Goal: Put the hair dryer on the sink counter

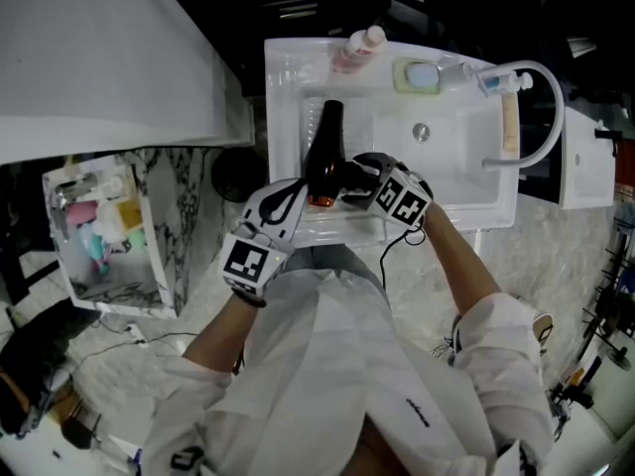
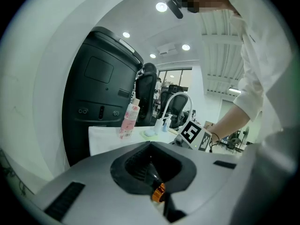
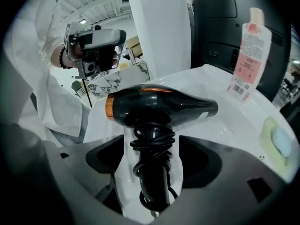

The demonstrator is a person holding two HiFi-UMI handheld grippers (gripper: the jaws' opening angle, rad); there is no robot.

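The black hair dryer (image 1: 325, 147) with an orange ring at its rear lies on the left side of the white sink counter (image 1: 288, 87), nozzle pointing away. In the right gripper view its barrel (image 3: 159, 107) lies crosswise. Its cord-wrapped handle runs between the jaws of my right gripper (image 3: 152, 158), with gaps on both sides, so that gripper (image 1: 355, 175) is open. My left gripper (image 1: 298, 198) hovers just behind the dryer's rear end. Its jaws (image 2: 152, 172) look shut on nothing, with the orange ring (image 2: 158, 191) showing below them.
A pink bottle (image 1: 355, 50) stands at the counter's back edge, with a green soap dish (image 1: 421, 75) to its right. A curved faucet hose (image 1: 541, 107) arches over the basin's right side. A cart of toiletries (image 1: 99, 236) stands left of the sink.
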